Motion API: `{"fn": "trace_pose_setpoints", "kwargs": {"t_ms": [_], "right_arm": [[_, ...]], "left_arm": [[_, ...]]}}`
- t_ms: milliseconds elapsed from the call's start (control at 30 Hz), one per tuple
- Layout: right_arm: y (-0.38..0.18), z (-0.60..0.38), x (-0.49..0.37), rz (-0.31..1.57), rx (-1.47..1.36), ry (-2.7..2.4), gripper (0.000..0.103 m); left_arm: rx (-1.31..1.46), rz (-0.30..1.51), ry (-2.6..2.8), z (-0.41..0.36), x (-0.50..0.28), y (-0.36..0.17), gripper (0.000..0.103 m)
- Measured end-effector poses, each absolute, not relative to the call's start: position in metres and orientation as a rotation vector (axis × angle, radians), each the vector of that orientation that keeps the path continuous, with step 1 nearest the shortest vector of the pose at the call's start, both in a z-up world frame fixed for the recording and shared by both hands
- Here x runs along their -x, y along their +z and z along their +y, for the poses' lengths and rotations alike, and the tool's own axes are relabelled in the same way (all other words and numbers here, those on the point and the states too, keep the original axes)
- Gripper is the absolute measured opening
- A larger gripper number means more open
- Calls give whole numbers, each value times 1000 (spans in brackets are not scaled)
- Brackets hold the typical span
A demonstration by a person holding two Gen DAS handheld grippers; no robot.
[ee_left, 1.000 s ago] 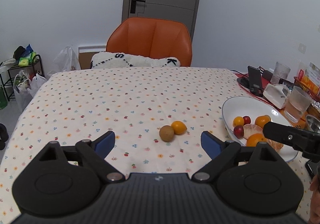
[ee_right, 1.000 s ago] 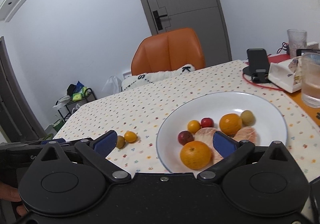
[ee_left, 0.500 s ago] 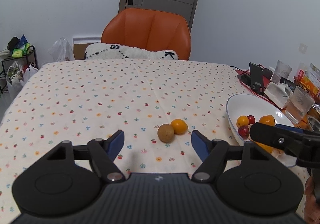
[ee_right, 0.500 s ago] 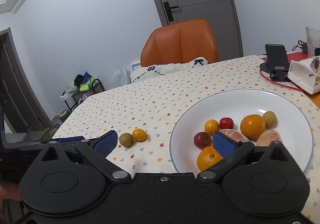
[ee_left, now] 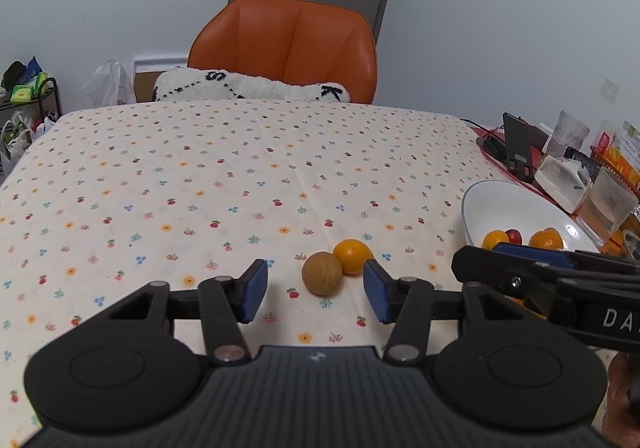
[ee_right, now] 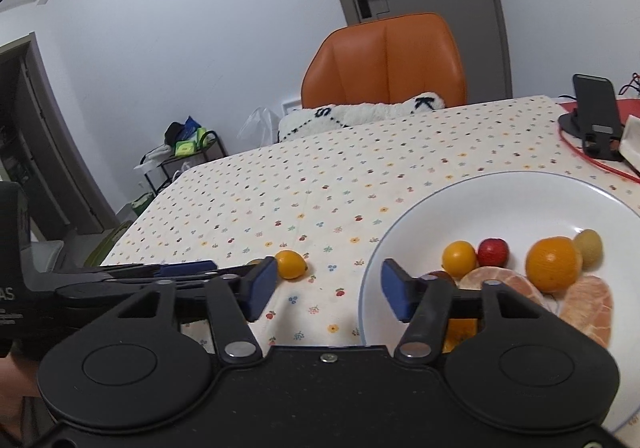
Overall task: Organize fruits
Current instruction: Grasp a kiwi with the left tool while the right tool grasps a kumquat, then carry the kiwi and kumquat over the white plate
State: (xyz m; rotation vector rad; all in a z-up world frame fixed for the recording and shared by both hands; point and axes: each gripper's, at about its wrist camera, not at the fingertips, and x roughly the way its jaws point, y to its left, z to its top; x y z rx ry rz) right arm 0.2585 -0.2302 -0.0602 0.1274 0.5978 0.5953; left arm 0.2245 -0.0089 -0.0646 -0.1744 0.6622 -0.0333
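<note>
A brown kiwi (ee_left: pixel 322 278) and a small orange (ee_left: pixel 353 256) lie touching on the flowered tablecloth. My left gripper (ee_left: pixel 316 296) is open; the kiwi sits between its blue pads, nearer the right pad (ee_left: pixel 376 294), with gaps on both sides. In the right wrist view the small orange (ee_right: pixel 291 264) shows just past my left gripper (ee_right: pixel 180 270). My right gripper (ee_right: pixel 328 290) is open and empty, low over the cloth at the left rim of the white plate (ee_right: pixel 500 199). The plate holds an orange (ee_right: pixel 554 264), a red fruit (ee_right: pixel 493 252), a green kiwi (ee_right: pixel 588 246) and peeled segments (ee_right: pixel 588 308).
An orange chair (ee_left: pixel 284 47) with a white cushion stands at the table's far side. A phone stand (ee_left: pixel 518 149), glasses (ee_left: pixel 606 205) and boxes crowd the right edge beyond the plate (ee_left: pixel 508 199). A person's hand (ee_left: pixel 624 400) holds the right gripper's handle.
My left gripper moved forward to the kiwi, its jaws narrowing around it. The right gripper drew back left off the plate, and its jaws also narrowed.
</note>
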Motion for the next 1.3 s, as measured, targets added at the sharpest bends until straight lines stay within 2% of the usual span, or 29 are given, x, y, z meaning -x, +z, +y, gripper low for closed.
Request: {"fn": "trace_pose_setpoints", "kwargs": {"t_ms": [67, 167, 233, 533, 767, 1033, 1200, 1300], "right_arm": [[-59, -228, -261, 598, -121, 602, 50], [-56, -225, -264, 596, -112, 611, 47], [-55, -222, -266, 594, -109, 617, 46], [-56, -202, -274, 601, -79, 656, 46], [-62, -176, -283, 615, -26, 683, 46], [-73, -154, -290, 645, 50, 681, 45], [-80, -147, -291, 688, 92, 688, 23], [-81, -148, -289, 684, 93, 691, 22]], "left_arm": [[173, 667, -35, -10, -230, -66, 45], [171, 687, -38, -9, -234, -68, 27], [188, 685, -51, -6, -234, -68, 20], [201, 672, -16, 12, -230, -61, 19], [222, 663, 17, 29, -223, -58, 13], [238, 675, 39, 42, -219, -60, 14], [241, 684, 37, 42, -220, -64, 19], [234, 697, 56, 43, -224, -68, 24]]}}
